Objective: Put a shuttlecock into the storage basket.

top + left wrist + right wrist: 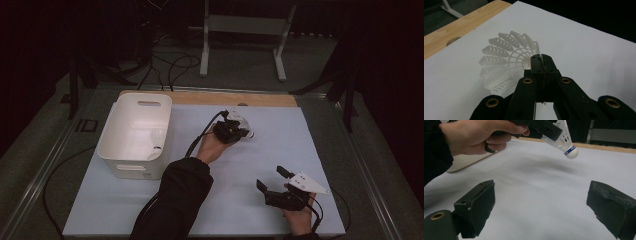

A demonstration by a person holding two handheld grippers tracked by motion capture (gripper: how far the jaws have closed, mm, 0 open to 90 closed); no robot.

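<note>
A white plastic shuttlecock (243, 128) with a blue band at its cork hangs above the white sheet (280, 145) near the table's middle. My left gripper (234, 129) is shut on the edge of its skirt. In the left gripper view the jaws (541, 59) pinch the latticed skirt (504, 60) from the side. The right gripper view shows the shuttlecock (565, 141) lifted off the sheet, cork pointing down, with a shadow below it. My right gripper (272, 179) stands open near the front right, its jaws (541, 205) wide apart with nothing between them.
A white plastic bin (131, 167) with handle slots stands at the left on the sheet. A wooden board edge (210, 97) runs along the far side. Beyond it are cables (172, 65) and a metal stand (280, 55) on the floor.
</note>
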